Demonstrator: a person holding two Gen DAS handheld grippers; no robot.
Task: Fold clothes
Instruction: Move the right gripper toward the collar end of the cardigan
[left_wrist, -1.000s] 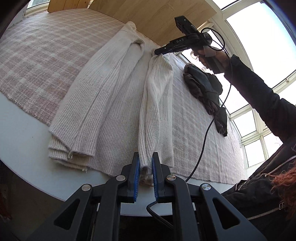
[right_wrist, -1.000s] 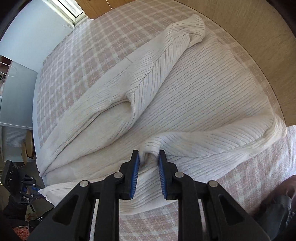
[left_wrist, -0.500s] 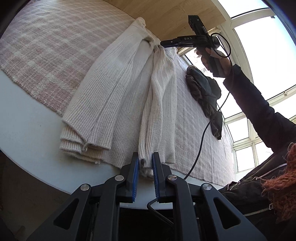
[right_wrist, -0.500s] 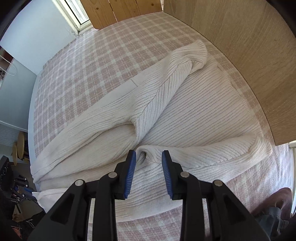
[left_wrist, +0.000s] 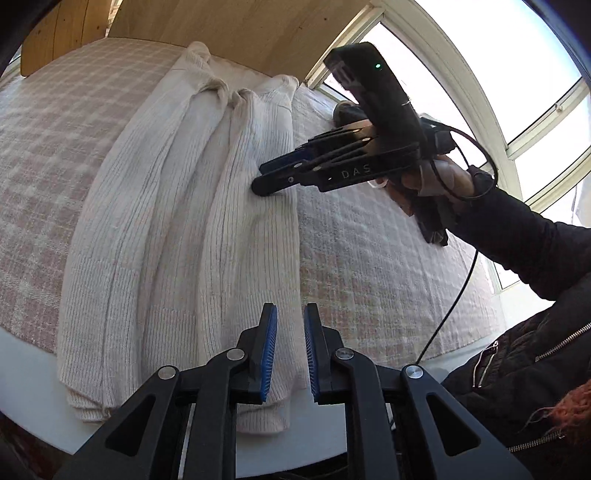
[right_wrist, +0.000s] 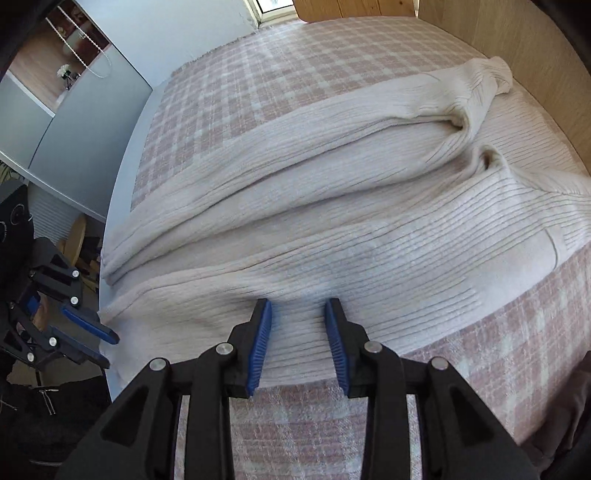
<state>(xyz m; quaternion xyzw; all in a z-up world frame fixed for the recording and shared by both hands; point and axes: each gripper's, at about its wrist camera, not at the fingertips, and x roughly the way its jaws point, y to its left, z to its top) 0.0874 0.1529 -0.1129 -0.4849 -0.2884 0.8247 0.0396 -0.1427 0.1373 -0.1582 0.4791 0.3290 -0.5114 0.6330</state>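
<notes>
A cream ribbed knit sweater (left_wrist: 177, 221) lies lengthwise on the pink checked cloth, both sleeves folded in along the body; it also shows in the right wrist view (right_wrist: 332, 206). My left gripper (left_wrist: 289, 350) is open over the sweater's hem at the table's near edge, holding nothing. My right gripper (right_wrist: 298, 339) is open and low over the sweater's right side fold, empty. It also shows in the left wrist view (left_wrist: 269, 177), tips at the fold's edge. The left gripper shows at the far left of the right wrist view (right_wrist: 99, 343).
The pink checked cloth (right_wrist: 229, 85) covers a white table (left_wrist: 33, 373). A dark garment (left_wrist: 428, 218) lies on the cloth behind my right hand. A wooden panel (left_wrist: 236, 33) backs the table and windows (left_wrist: 480, 55) stand to the right. A cable (left_wrist: 454, 302) hangs from the right gripper.
Both grippers have let go of the right sleeve, which now lies folded along the body. Both jaws have opened. The right gripper has come down to the sweater's side fold.
</notes>
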